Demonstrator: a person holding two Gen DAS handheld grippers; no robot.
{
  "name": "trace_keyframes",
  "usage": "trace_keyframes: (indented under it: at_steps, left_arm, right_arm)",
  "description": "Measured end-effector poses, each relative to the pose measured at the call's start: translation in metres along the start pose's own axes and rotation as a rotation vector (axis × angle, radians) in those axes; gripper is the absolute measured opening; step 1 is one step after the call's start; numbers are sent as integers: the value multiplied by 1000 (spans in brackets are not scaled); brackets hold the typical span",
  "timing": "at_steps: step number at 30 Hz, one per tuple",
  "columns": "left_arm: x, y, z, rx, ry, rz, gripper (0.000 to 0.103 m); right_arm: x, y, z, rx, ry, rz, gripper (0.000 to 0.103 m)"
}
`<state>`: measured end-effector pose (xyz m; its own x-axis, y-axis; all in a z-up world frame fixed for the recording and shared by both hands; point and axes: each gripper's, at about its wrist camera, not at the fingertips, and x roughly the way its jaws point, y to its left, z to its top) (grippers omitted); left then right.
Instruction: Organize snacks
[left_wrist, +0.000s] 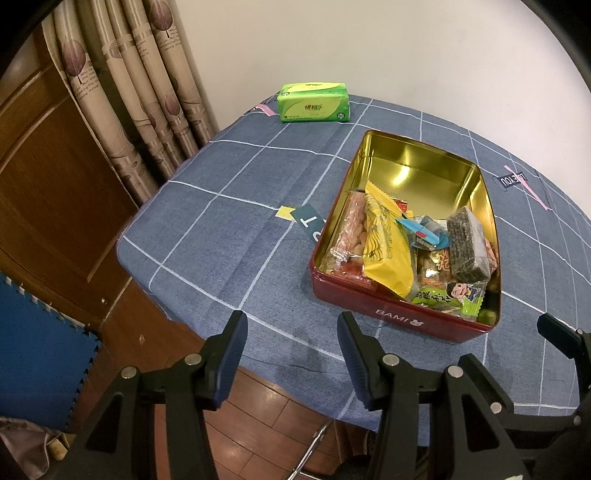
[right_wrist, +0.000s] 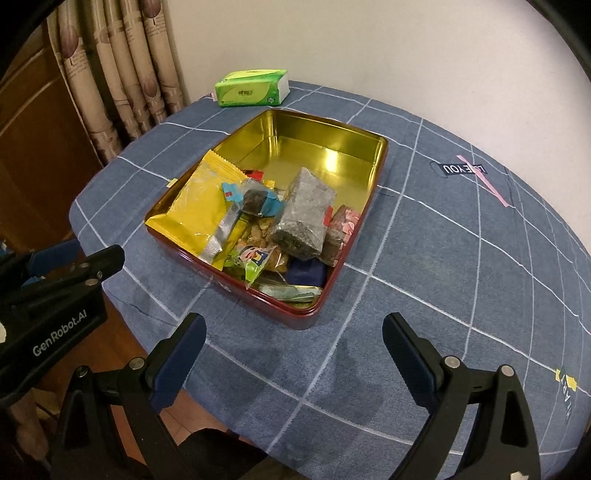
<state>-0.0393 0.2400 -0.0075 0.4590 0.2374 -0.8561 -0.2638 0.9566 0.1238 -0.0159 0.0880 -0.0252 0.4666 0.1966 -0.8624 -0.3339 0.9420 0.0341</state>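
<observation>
Both my left gripper (left_wrist: 291, 332) and right gripper (right_wrist: 293, 334) hang released, holding nothing. The snacks (right_wrist: 236, 221) sit piled in the tin (right_wrist: 332, 125) mid-frame; I'd judge little remains.

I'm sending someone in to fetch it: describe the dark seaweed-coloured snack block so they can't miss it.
Find the red rectangular metal tin with a gold inside on the blue checked tablecloth. On its heap of packets lies the dark speckled snack block in clear wrap, the only grey-black brick among bright wrappers.
</observation>
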Motion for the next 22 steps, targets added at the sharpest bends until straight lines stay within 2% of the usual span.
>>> trace_keyframes:
  at_steps: [22]
  left_arm:
    - [2,-3,-3,-3,1,-5,52]
  right_arm:
    - [3,5,-3,-6,8,-1,95]
